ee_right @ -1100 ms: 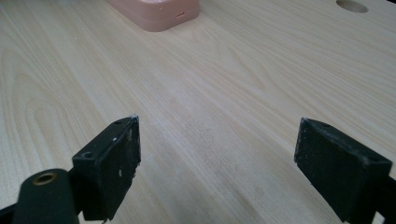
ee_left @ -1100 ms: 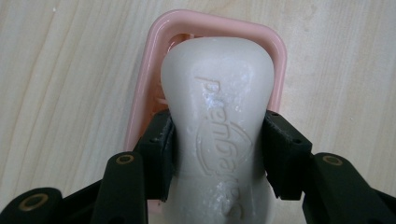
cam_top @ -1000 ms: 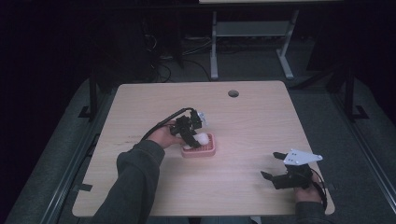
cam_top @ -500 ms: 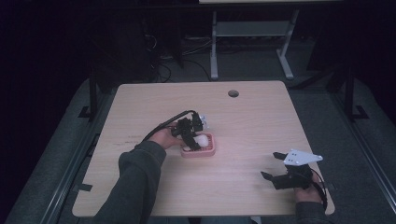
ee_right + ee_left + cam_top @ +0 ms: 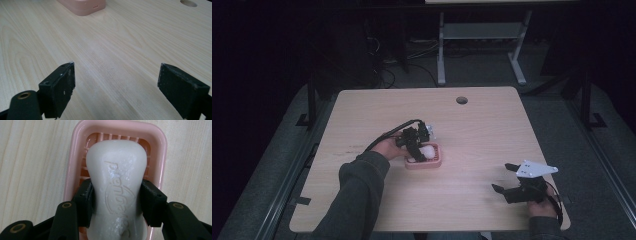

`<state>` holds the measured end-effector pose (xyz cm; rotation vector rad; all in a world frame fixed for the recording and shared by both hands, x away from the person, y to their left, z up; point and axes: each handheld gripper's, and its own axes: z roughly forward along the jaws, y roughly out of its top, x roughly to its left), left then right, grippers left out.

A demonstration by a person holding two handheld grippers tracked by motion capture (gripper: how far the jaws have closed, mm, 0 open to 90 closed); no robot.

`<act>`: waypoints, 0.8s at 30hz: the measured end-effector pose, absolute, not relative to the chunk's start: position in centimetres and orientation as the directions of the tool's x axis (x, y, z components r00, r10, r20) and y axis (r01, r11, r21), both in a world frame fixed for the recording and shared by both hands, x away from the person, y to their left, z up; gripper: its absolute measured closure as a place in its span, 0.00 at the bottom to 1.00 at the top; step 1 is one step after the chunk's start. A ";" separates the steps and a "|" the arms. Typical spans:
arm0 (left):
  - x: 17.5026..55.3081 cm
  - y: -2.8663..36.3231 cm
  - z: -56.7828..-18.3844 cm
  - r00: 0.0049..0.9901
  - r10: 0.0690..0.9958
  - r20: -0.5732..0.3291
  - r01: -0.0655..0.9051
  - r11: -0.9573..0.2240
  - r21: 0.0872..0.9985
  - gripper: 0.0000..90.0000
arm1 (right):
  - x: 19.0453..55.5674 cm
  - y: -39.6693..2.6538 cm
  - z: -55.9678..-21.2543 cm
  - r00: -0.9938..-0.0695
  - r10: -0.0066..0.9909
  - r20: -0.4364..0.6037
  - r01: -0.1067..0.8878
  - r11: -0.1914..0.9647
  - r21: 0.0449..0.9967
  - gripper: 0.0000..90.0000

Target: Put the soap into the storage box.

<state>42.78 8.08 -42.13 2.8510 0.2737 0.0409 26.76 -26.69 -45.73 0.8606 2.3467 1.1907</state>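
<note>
A white bar of soap (image 5: 117, 190) with raised lettering lies over a pink ribbed soap dish (image 5: 75, 162). My left gripper (image 5: 116, 202) is shut on the soap, both black pads pressed into its waisted sides. From above, the soap (image 5: 429, 151) and the dish (image 5: 436, 162) sit near the table's middle, with the left gripper (image 5: 418, 149) over them. My right gripper (image 5: 502, 179) rests near the front right corner, open with nothing between its fingers. In the right gripper view the right gripper (image 5: 116, 83) faces bare wood, with the dish (image 5: 82, 6) far off at the top.
The light wooden table (image 5: 482, 135) has a round cable hole (image 5: 461, 100) near its far edge. A cable (image 5: 387, 134) trails from the left gripper. Behind the table a white-legged desk frame (image 5: 477, 35) stands on dark floor.
</note>
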 end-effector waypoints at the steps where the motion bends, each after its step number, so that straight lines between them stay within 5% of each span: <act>1: 42.8 8.1 -42.1 0.981 0.193 0.002 0.185 -0.944 0.274 0.55 | 26.8 -26.7 -45.7 -0.746 0.663 -0.055 0.348 0.459 0.818 0.15; 24: 42.1 9.0 -39.8 0.974 0.227 0.025 0.206 -0.920 0.332 0.44 | 26.9 -26.6 -45.8 -0.747 0.663 -0.057 0.350 0.464 0.814 0.15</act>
